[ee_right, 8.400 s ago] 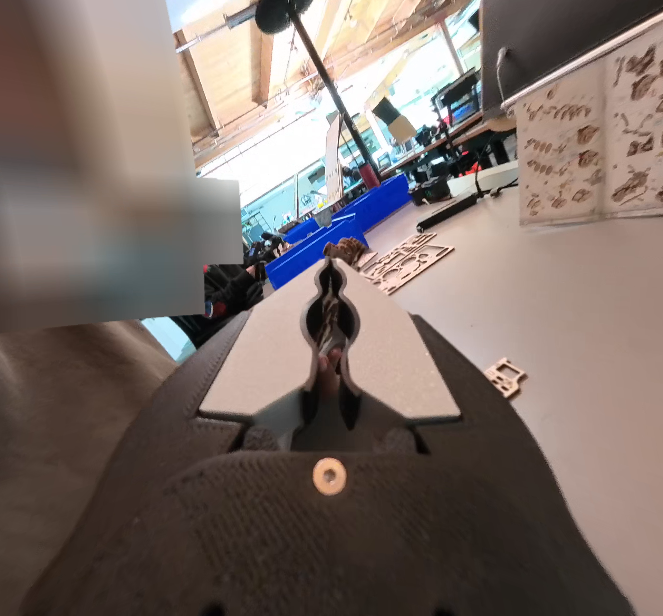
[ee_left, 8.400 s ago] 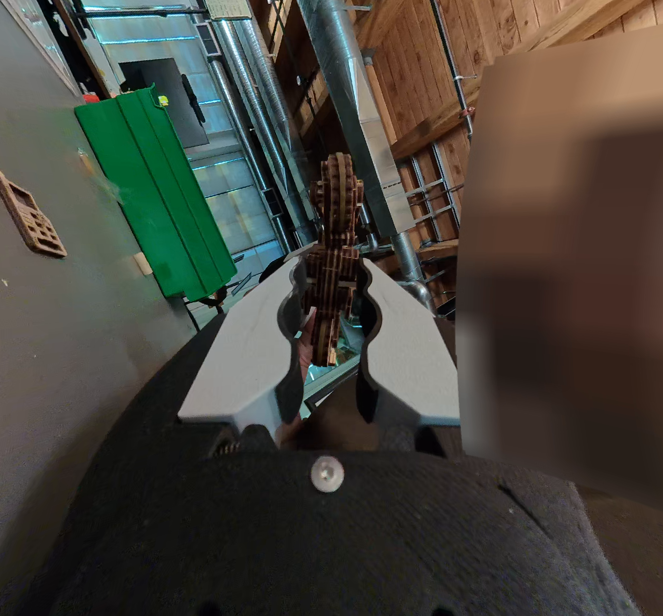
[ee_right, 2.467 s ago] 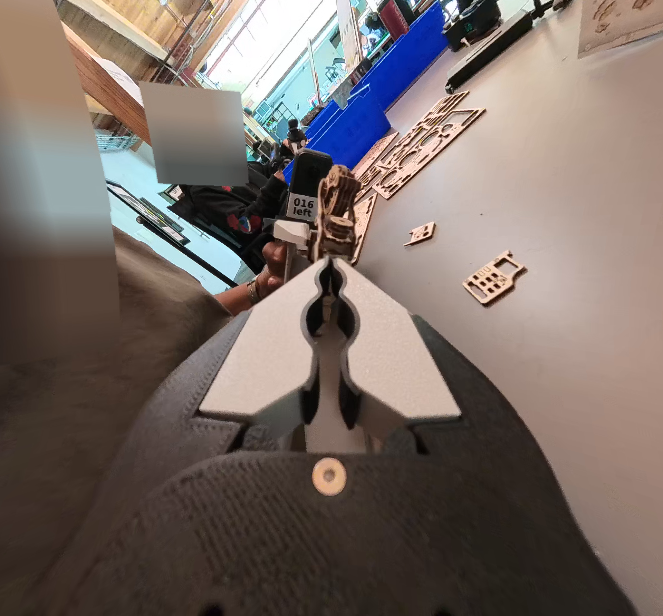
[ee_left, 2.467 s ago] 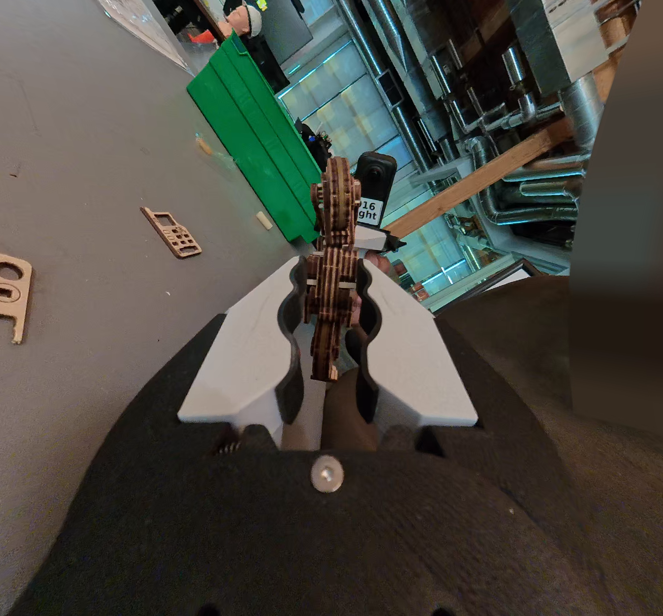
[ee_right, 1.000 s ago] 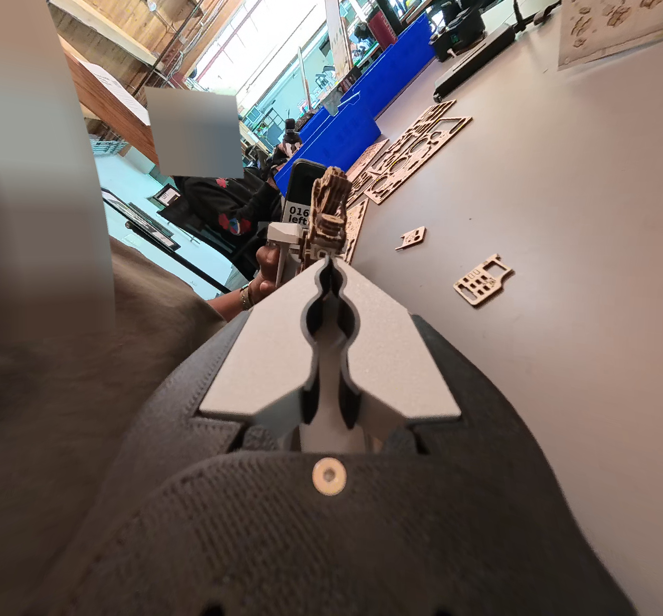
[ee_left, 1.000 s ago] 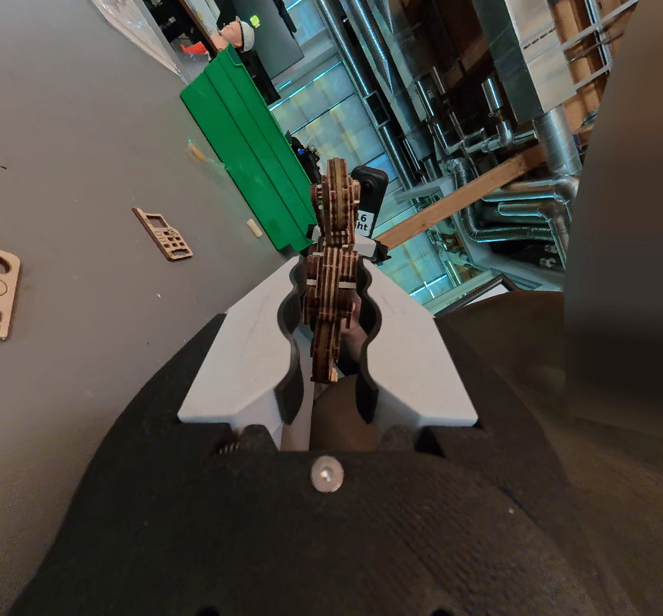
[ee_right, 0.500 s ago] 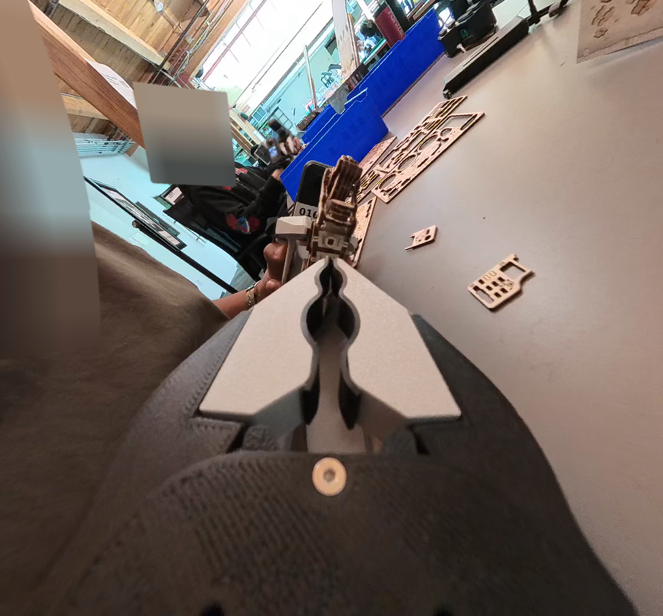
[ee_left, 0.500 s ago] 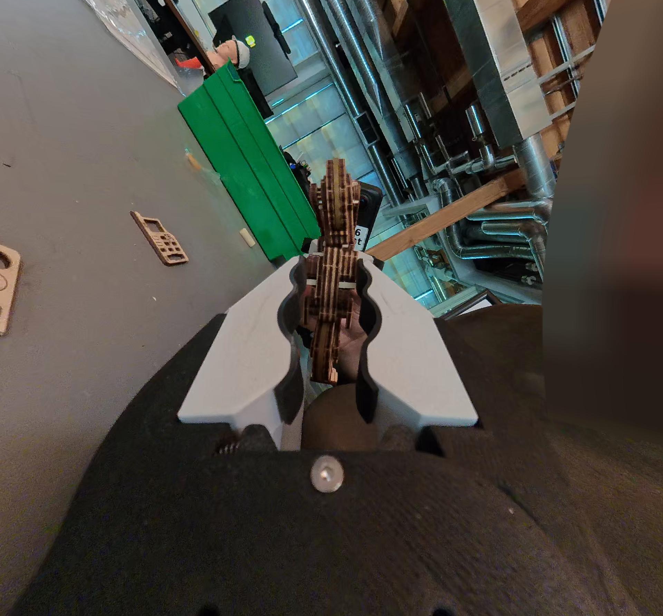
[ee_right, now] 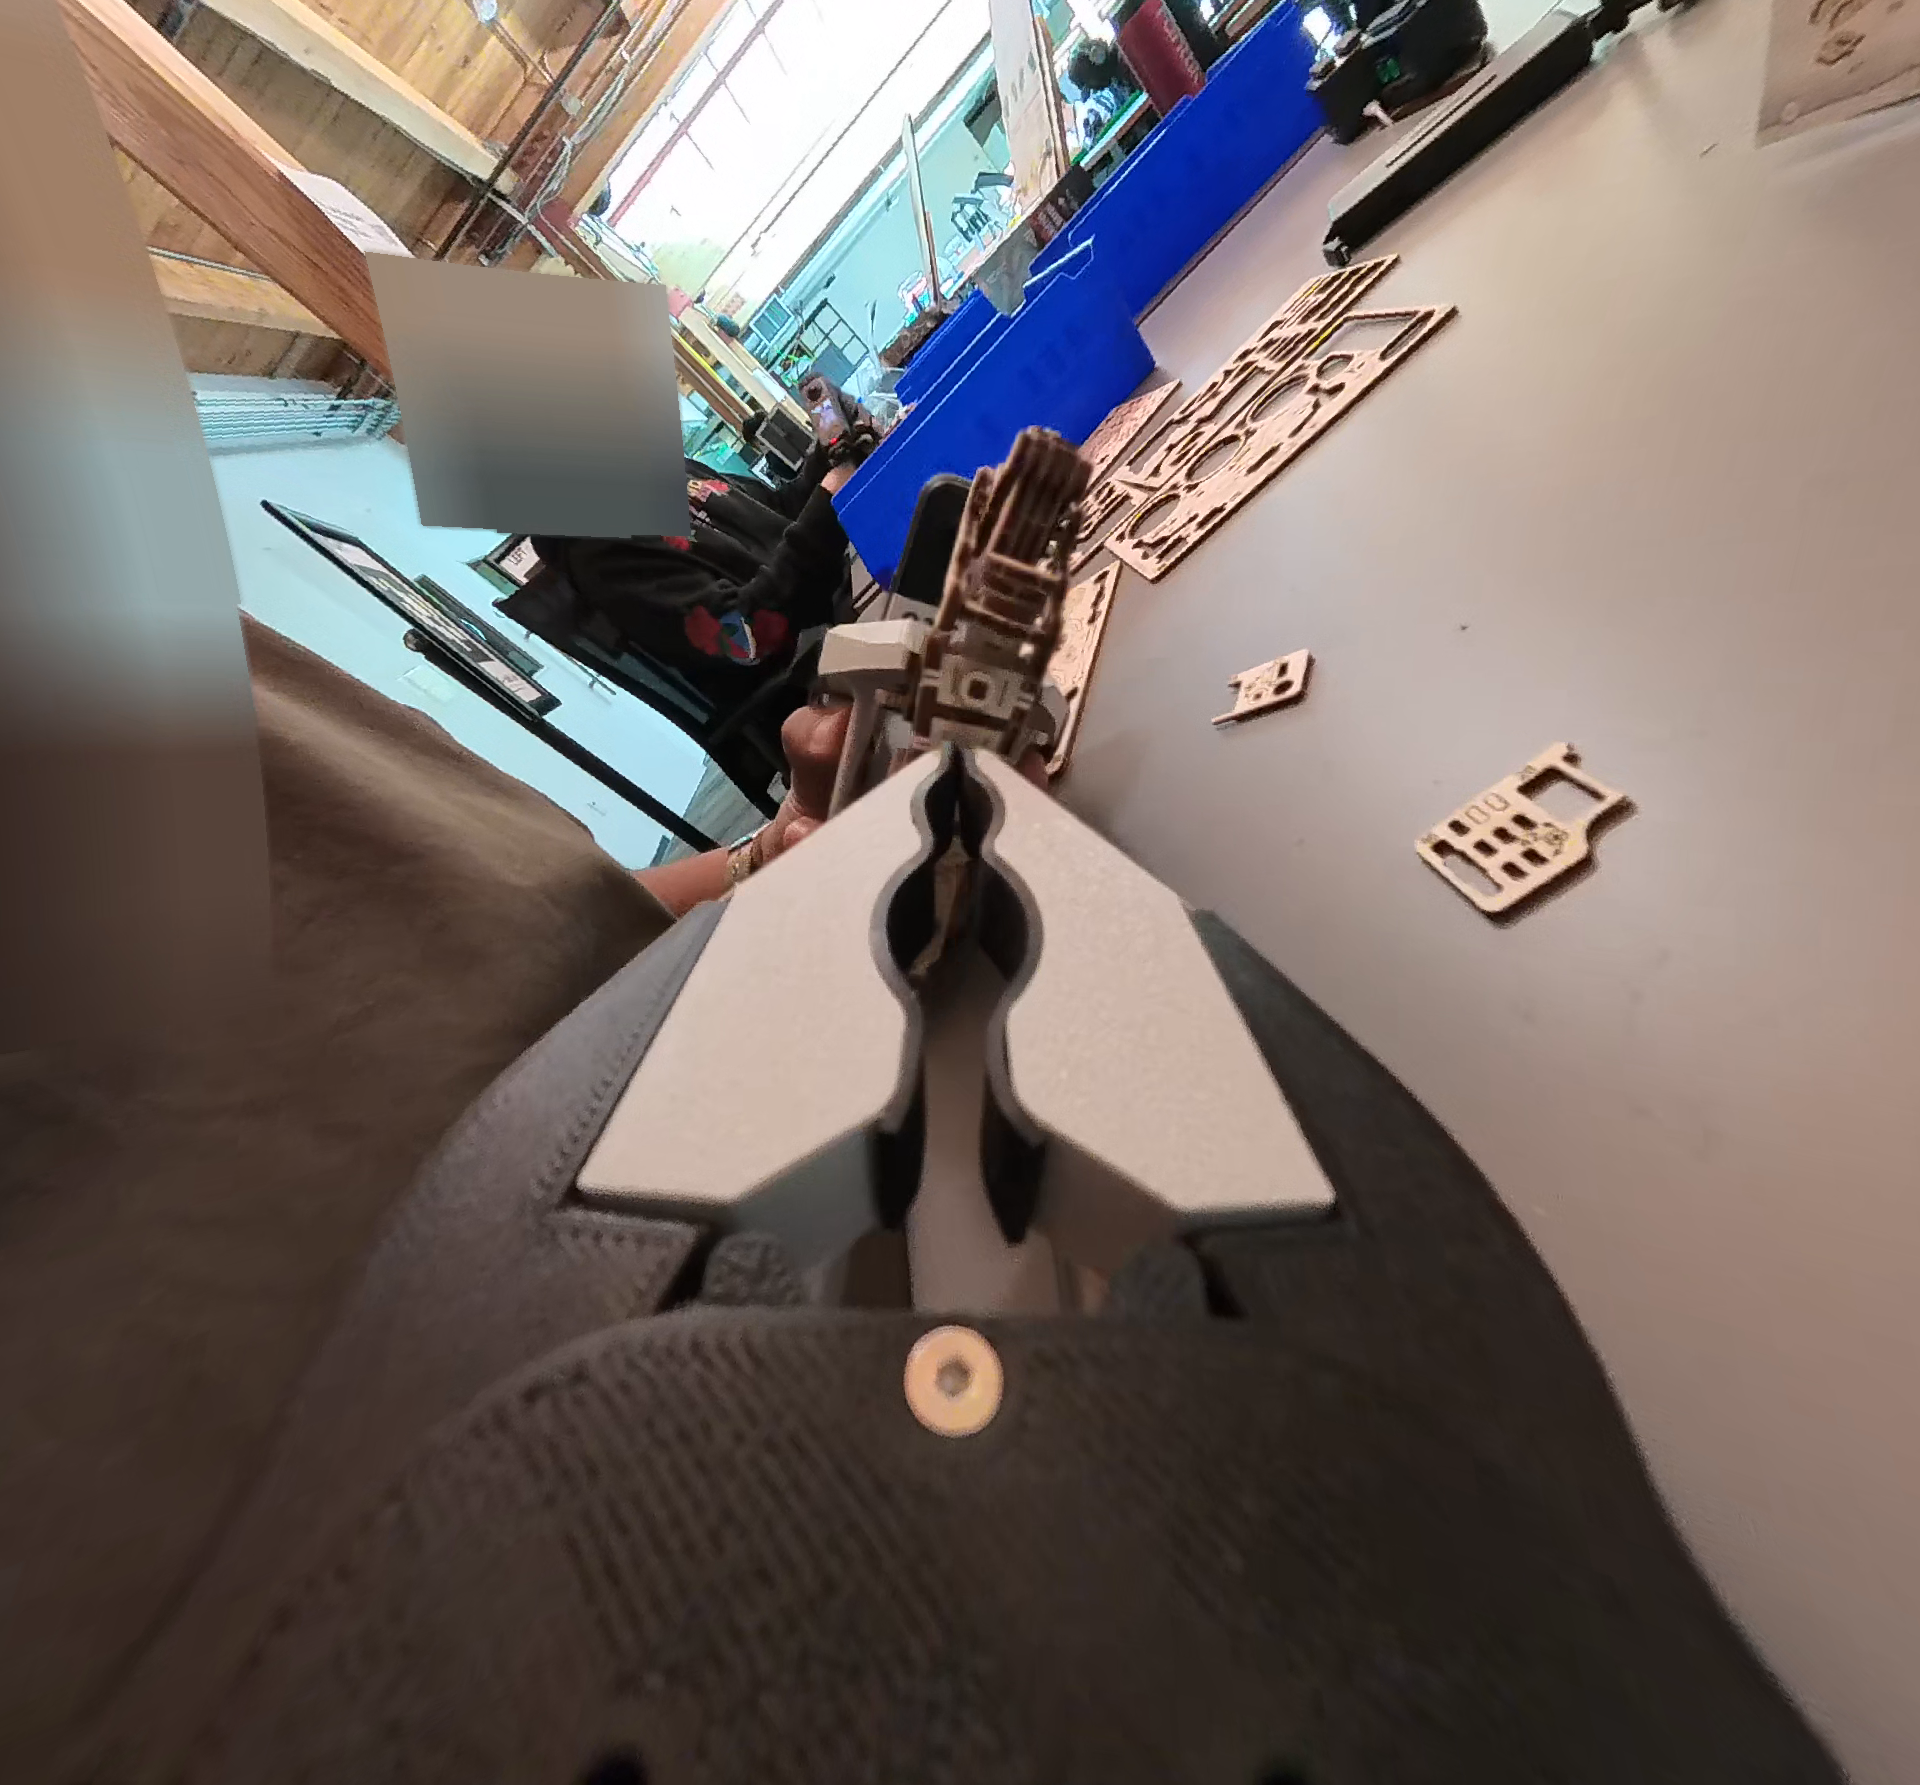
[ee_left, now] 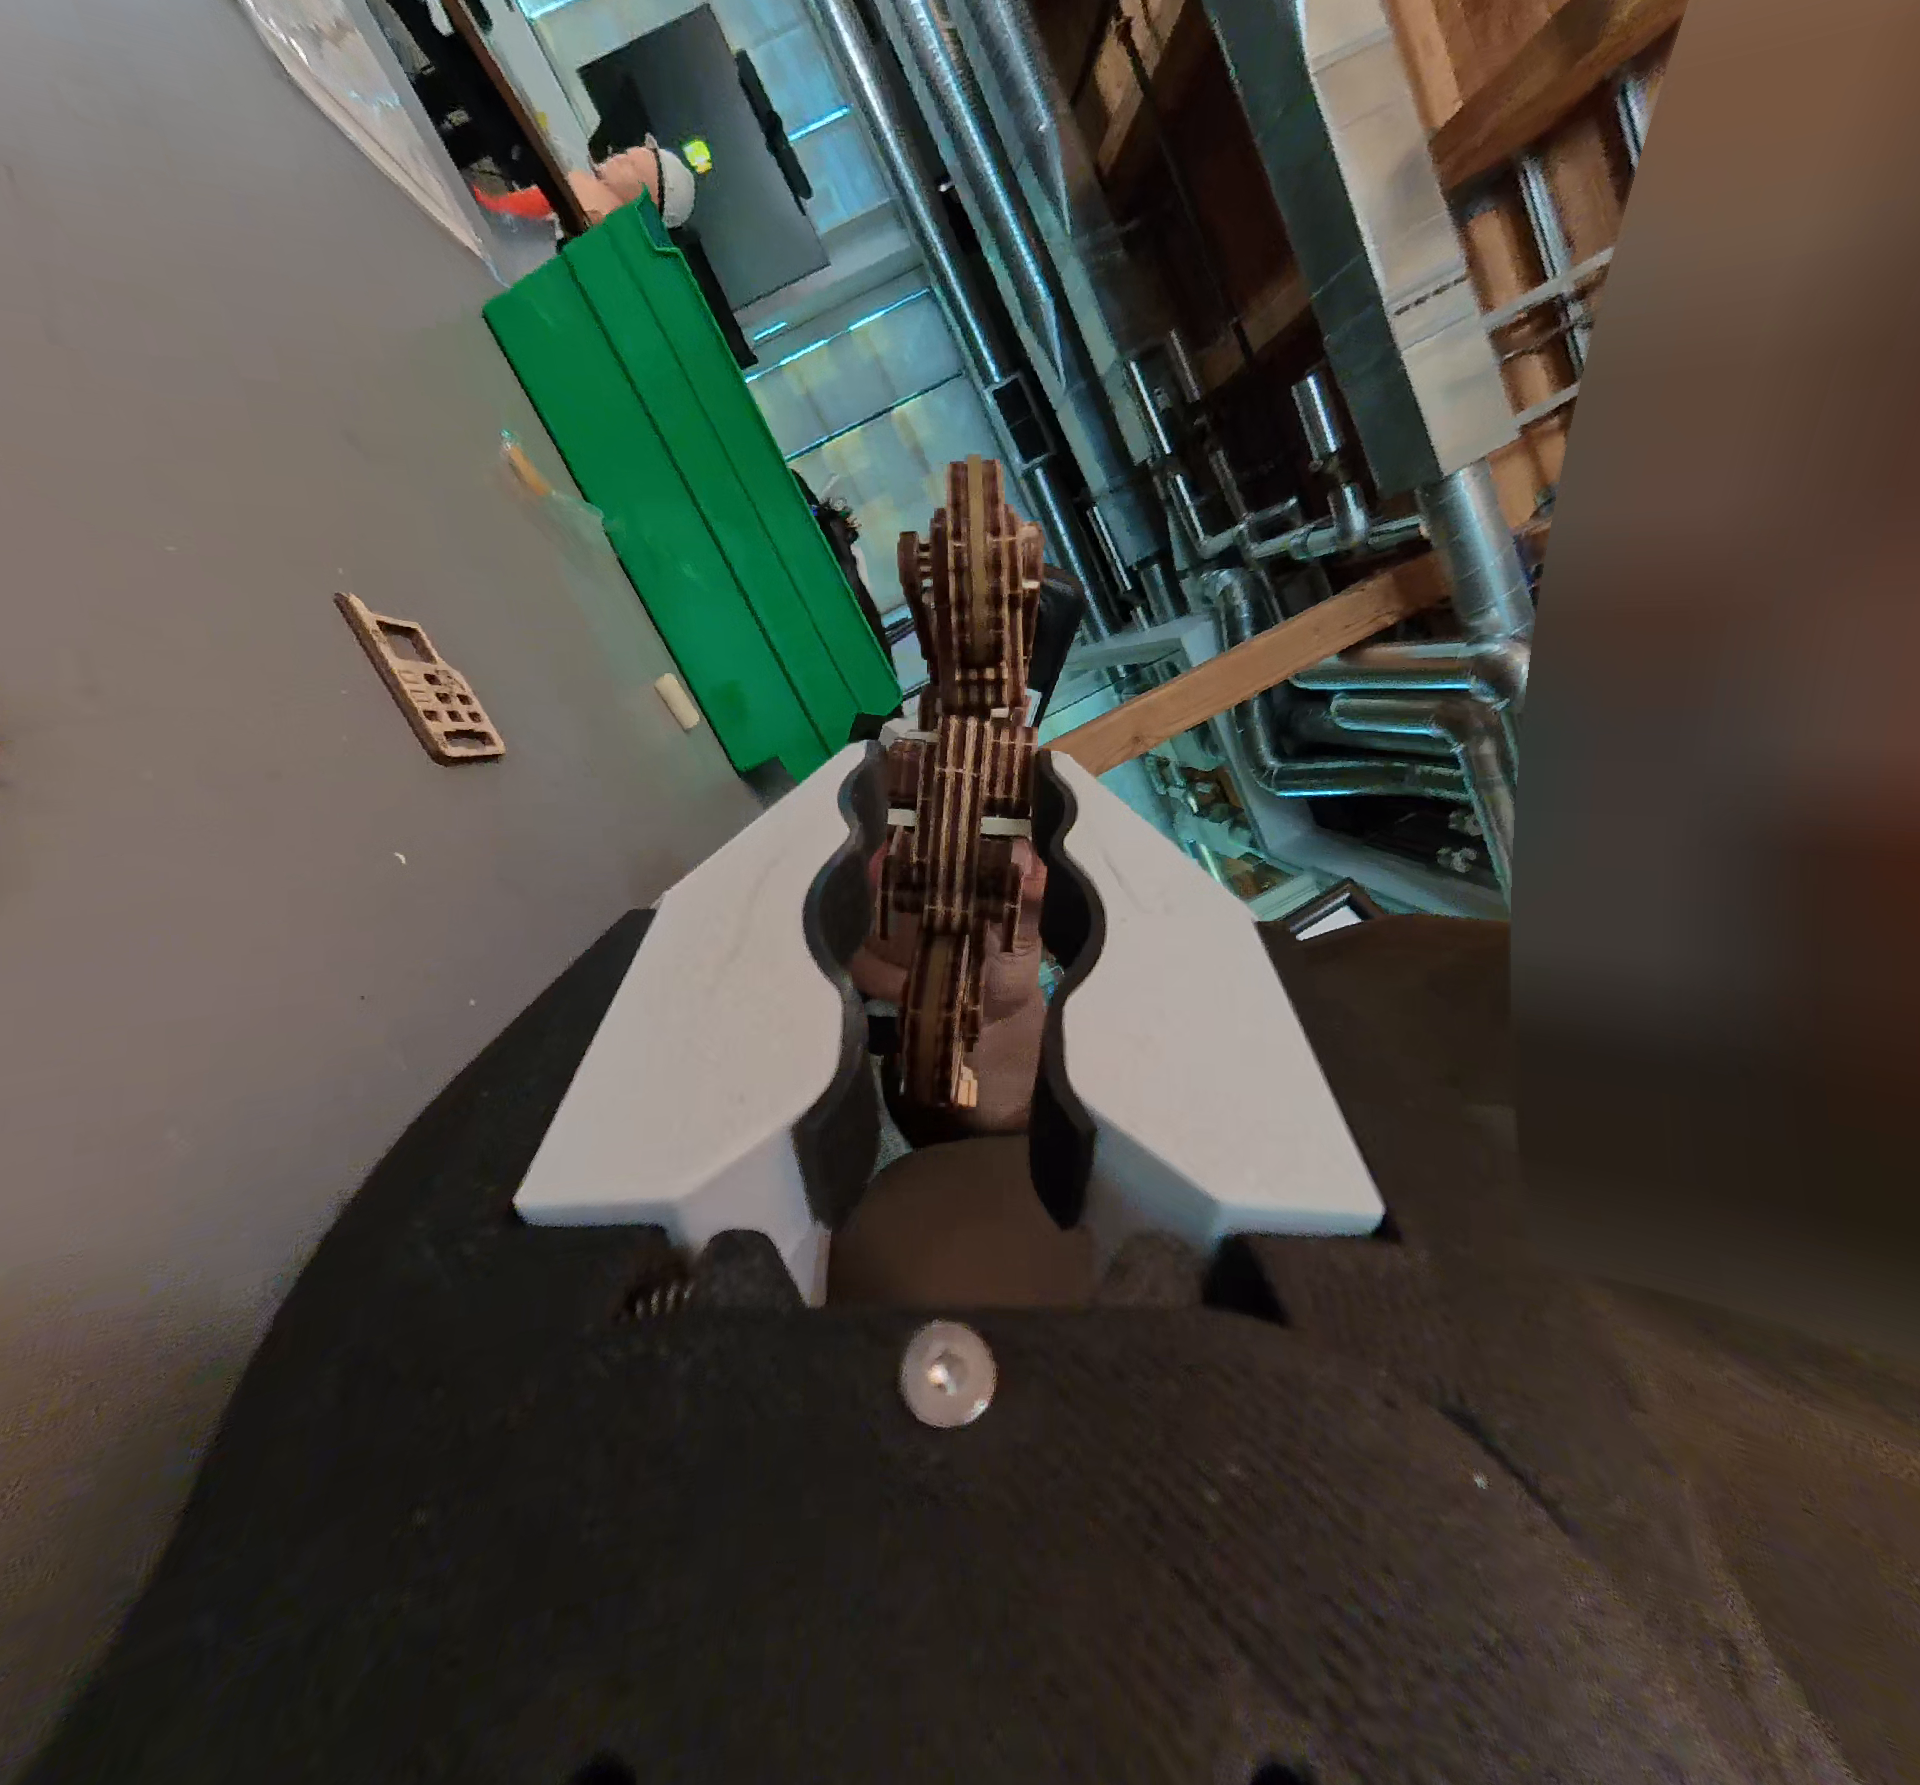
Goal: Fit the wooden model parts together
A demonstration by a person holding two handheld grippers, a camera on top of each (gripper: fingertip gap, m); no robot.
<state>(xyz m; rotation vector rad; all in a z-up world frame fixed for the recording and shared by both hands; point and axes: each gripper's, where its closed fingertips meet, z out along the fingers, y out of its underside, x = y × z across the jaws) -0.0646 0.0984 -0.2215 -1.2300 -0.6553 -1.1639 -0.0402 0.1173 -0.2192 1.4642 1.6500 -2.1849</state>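
Note:
My left gripper (ee_left: 956, 767) is shut on a layered brown wooden model (ee_left: 971, 613), which stands up between the fingers and sticks out past their tips. In the right wrist view the same model (ee_right: 1023, 540) is held by the left gripper (ee_right: 883, 660) just ahead of my right gripper (ee_right: 958, 767). The right jaws are almost closed on a thin, pale wooden part (ee_right: 948, 894), seen edge-on in the gap. The right fingertips are at the model's lower end; I cannot tell whether they touch it.
Both grippers are above a grey table (ee_right: 1610, 1164). On it lie small cut-out wooden frames (ee_right: 1519, 852) (ee_right: 1270, 686) (ee_left: 424, 686), larger cut-out sheets (ee_right: 1278, 426), blue bins (ee_right: 1039, 364) and a green bin (ee_left: 675, 530). A person (ee_right: 727, 592) sits beyond the table edge. Less than 4 cm separates the two grippers' tips.
The right gripper has closed in on the model held by the left one; the model now looms larger, right at its tips. A thin part now shows between the right jaws.

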